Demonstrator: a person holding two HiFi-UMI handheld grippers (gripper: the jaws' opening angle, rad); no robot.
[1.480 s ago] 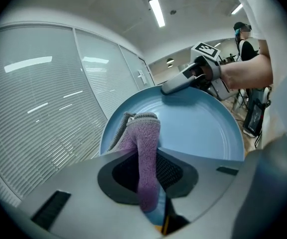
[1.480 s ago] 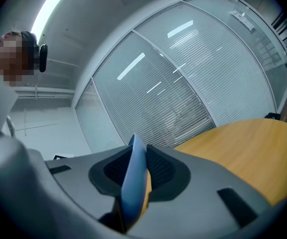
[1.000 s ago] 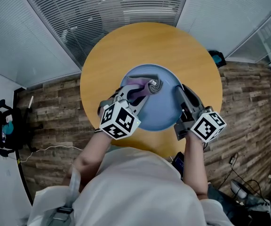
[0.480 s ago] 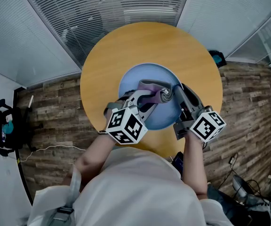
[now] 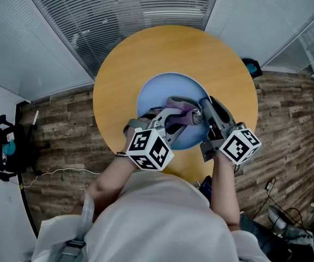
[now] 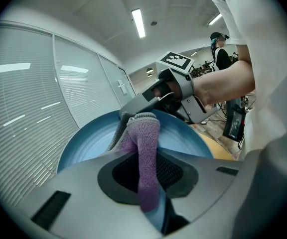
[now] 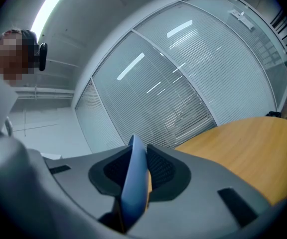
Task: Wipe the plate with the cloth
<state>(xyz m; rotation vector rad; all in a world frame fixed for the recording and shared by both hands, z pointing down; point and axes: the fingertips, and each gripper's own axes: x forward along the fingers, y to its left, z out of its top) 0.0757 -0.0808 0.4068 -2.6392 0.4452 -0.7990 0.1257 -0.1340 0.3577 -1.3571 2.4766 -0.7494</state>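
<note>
A light blue plate (image 5: 157, 94) rests on the round wooden table (image 5: 146, 53). My left gripper (image 5: 187, 113) is shut on a purple and grey cloth (image 5: 183, 111) that presses on the plate's right inner part. In the left gripper view the cloth (image 6: 144, 153) hangs between the jaws over the plate (image 6: 88, 143). My right gripper (image 5: 207, 105) is shut on the plate's right rim; in the right gripper view the rim (image 7: 136, 178) stands edge-on between the jaws.
The table's wooden top (image 7: 253, 143) stretches beyond the plate. Glass walls with blinds (image 5: 119, 4) stand behind the table. Wood-pattern floor (image 5: 64, 130) surrounds it, with cables (image 5: 53, 174) at the left. Another person (image 6: 220, 49) stands far off in the left gripper view.
My left gripper has dragged the cloth across the plate from its upper middle toward the right rim, close to the right gripper. The right gripper and the plate have stayed put.
</note>
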